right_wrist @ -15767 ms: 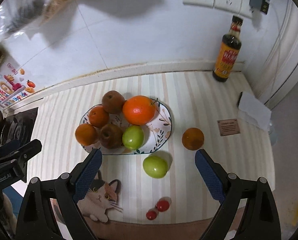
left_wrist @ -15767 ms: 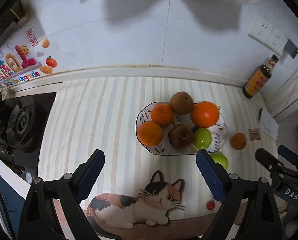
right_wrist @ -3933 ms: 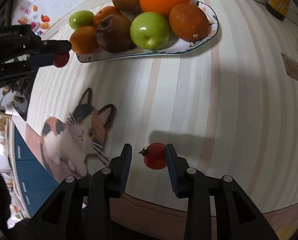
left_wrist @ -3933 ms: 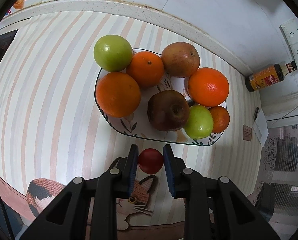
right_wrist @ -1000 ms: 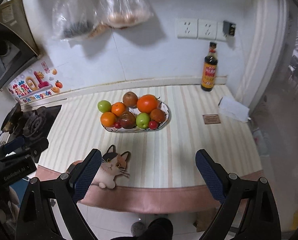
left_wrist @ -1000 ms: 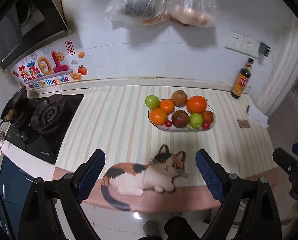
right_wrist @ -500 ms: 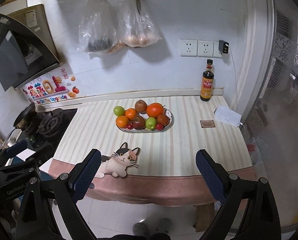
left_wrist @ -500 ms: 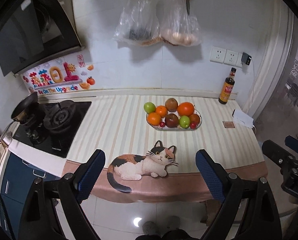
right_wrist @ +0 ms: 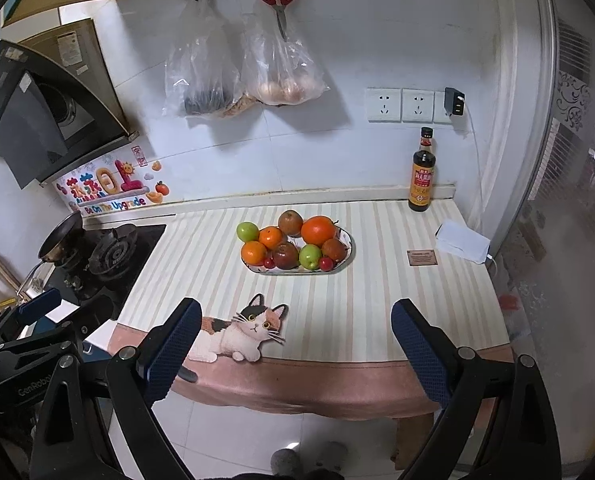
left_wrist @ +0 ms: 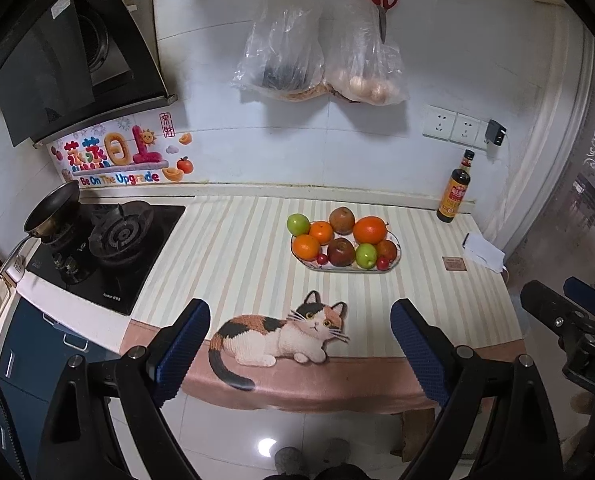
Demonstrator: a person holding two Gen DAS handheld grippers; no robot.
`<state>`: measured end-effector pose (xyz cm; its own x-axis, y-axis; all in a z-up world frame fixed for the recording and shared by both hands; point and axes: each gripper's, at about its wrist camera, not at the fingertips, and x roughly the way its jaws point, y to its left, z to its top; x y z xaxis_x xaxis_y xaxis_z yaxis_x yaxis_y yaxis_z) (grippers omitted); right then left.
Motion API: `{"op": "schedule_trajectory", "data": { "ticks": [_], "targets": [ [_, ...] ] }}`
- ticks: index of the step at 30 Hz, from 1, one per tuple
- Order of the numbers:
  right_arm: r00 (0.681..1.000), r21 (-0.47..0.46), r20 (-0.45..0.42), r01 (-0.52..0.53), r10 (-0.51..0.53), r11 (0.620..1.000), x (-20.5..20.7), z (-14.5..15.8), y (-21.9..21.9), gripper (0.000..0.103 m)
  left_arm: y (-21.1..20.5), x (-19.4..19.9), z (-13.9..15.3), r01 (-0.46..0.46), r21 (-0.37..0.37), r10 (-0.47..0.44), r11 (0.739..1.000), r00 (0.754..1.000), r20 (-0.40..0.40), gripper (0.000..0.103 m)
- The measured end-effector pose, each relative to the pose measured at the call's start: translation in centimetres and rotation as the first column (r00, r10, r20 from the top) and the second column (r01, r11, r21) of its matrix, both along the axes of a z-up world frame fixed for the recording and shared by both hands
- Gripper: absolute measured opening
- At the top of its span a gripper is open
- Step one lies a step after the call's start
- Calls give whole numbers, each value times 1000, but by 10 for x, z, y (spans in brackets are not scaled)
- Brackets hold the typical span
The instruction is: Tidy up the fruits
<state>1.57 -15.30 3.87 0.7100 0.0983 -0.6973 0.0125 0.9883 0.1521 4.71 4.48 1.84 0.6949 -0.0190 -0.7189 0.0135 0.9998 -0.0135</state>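
On the striped counter mat, the oval plate holds all visible fruit: a green apple at its far left end, oranges, two brownish pears or apples, a second green apple, and two cherry tomatoes at the near rim. No fruit lies loose on the mat in either view. Judgement: sorting looks complete; the step in hand is a retreat and final check.

Left gripper: jaws wide apart, nothing between them, held well back from the counter edge, above floor. Right gripper: likewise spread wide, empty, equally far back.

To finish well: hold both views steady on the plate, confirm the tomatoes sit inside the rim and do not roll. Pile is heaped; any further nudge risks toppling the big orange. Soy sauce bottle, card and stove stand well apart from the plate; leave untouched.
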Motion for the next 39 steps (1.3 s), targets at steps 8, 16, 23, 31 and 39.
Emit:
{"op": "schedule_trajectory", "data": {
  "ticks": [8, 16, 23, 31, 39],
  "targets": [
    [1000, -6, -26, -7, 7, 1000, 60, -10, -2, 98, 0, 55, -11, -28, 36, 29, 999, 999, -24, 102],
    [998, -30, -69, -1, -1, 1000, 120, -29, -2, 98, 2, 106, -32, -54, 38, 57, 998, 995, -83, 102],
    [993, -30, -118, 5, -8, 1000, 151, -51, -2, 98, -2, 127, -43, -57, 63, 64, 996, 991, -117, 102],
    [990, -16, -141, 6, -8, 1000, 160, -60, -3, 98, -4, 132, -46, -56, 69, 64, 996, 990, -126, 102],
    [990, -17, -139, -2, 0, 1000, 155, -59, 0, 98, -4, 133, -47, -54, 65, 61, 996, 990, -125, 102]
  ]
}}
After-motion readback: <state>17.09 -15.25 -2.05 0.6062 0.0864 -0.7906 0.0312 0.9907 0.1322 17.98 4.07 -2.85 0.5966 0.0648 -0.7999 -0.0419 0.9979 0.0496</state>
